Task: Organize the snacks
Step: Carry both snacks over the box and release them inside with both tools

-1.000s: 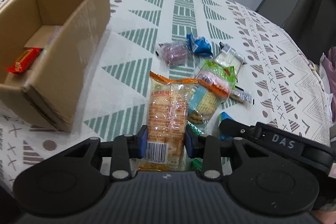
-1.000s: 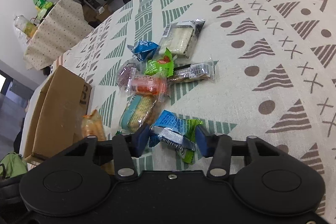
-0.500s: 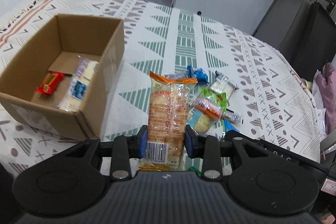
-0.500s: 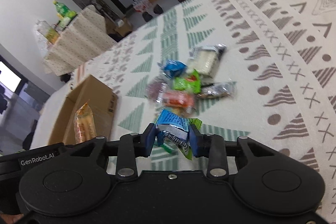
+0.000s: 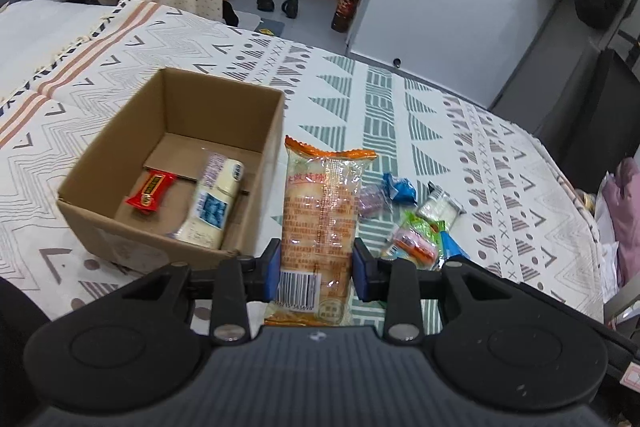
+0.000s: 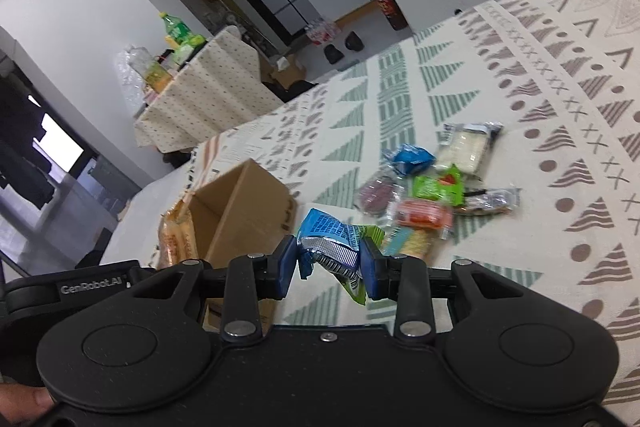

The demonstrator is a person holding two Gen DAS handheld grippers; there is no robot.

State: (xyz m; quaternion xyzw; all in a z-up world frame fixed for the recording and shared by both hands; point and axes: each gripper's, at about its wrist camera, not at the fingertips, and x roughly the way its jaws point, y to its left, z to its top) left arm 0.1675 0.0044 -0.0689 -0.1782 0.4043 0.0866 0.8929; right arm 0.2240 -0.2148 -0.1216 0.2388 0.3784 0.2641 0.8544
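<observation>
Above the patterned tablecloth (image 5: 400,131), the left gripper (image 5: 316,267) pinches a long orange bread packet (image 5: 320,211) by its end, beside the cardboard box (image 5: 256,187); the right gripper (image 6: 330,263) clamps a blue wrapper (image 6: 326,239), possibly with a green one, both apparently box-bound.

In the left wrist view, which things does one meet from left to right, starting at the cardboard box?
cardboard box → red candy bar → white snack pack → orange-topped cake pack held in the left tool → blue wrapper → white rice cracker pack
</observation>
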